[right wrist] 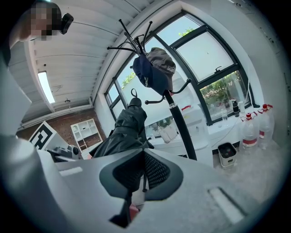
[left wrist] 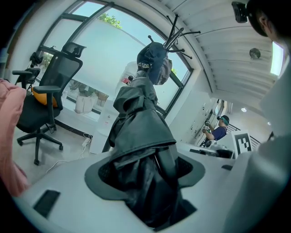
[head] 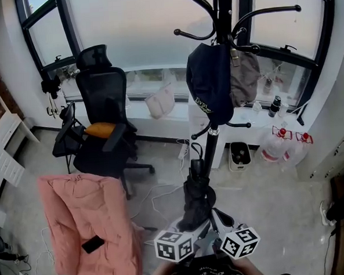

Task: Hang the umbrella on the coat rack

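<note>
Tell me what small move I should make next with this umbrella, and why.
Probably raise the umbrella a little and ease it forward, so its strap loop clears the bare lower hook of the coat rack. The left gripper and right gripper hold it, the loop sits below that hook, and an upper hook carries a cap.

An office: swivel chair (head: 102, 92); coat rack (head: 223, 9); big windows (head: 136, 31)
</note>
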`<move>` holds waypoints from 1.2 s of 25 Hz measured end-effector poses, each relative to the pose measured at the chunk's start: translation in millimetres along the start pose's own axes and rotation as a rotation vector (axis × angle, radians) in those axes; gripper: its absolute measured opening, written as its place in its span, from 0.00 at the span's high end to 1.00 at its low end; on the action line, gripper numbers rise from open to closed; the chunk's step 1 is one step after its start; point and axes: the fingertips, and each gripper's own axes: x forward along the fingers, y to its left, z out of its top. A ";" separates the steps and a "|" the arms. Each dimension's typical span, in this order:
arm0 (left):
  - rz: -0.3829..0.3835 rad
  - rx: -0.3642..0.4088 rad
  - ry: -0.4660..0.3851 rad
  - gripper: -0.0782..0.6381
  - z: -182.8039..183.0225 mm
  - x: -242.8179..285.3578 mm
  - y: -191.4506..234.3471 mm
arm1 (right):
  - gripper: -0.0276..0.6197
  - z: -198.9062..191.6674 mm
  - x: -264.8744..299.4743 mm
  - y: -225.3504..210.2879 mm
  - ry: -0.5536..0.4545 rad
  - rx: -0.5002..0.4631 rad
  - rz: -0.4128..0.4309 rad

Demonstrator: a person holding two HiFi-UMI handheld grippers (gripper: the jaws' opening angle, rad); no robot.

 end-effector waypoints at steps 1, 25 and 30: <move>0.003 -0.005 -0.003 0.49 2.0 2.1 1.0 | 0.95 1.7 2.5 -1.6 0.000 0.002 0.005; 0.067 -0.081 0.005 0.49 20.0 38.1 27.2 | 0.95 10.2 43.9 -32.9 0.037 0.099 0.057; 0.063 -0.089 0.012 0.49 19.0 43.3 27.6 | 0.95 9.6 44.4 -38.8 0.033 0.120 0.046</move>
